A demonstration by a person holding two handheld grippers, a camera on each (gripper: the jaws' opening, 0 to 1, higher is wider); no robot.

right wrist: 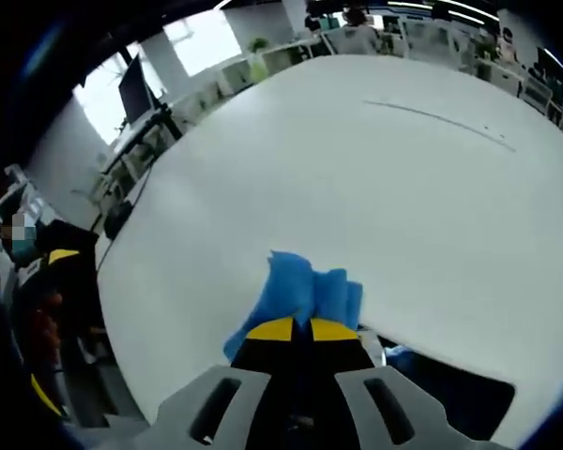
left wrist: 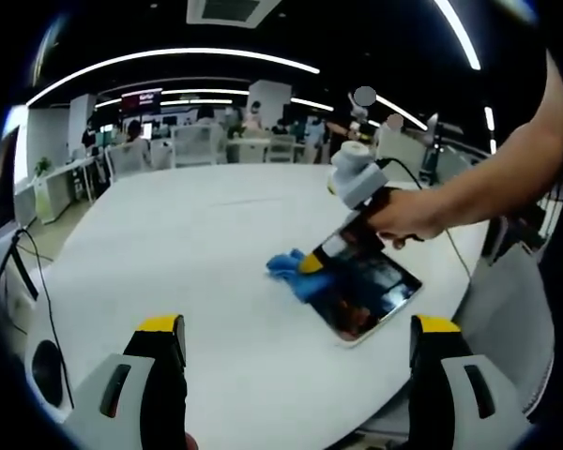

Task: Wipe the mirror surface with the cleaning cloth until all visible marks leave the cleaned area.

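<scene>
Jaws of your left gripper [left wrist: 298,339] stand wide apart near the table edge, holding nothing, yellow tips up. Beyond them your right hand [left wrist: 405,215] reaches in from the right, pressing the right gripper [right wrist: 293,329] down, its yellow tips pinched together on the blue cleaning cloth [right wrist: 300,292]. That cloth sits at the near corner of the dark mirror [left wrist: 366,286], which lies flat on the white table [left wrist: 216,253]. No writing is readable; a red sign far behind is too blurred.
</scene>
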